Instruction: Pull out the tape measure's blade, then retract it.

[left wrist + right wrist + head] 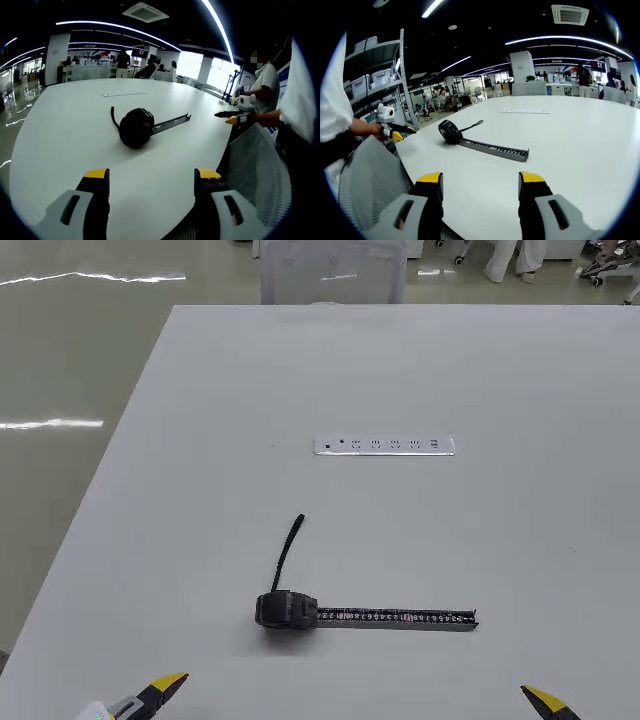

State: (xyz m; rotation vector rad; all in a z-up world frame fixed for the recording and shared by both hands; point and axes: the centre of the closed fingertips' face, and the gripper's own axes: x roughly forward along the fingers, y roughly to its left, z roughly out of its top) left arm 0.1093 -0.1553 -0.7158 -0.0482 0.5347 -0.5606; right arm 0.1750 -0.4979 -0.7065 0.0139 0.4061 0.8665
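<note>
With our left gripper (151,174) and right gripper (481,177) both spread and empty, we should steady the tape measure (287,610), at six o'clock on the table (400,370), blade (400,617) out toward three, before retracting.

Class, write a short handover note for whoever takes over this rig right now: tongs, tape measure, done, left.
Left tongs: open, empty, at the table's near edge.
Right tongs: open, empty, likewise.
Tape measure: on the white table, ahead of both tongs, touched by neither; blade out, lying flat toward the right.
Done: blade pulled out.
To do: retract it.
</note>
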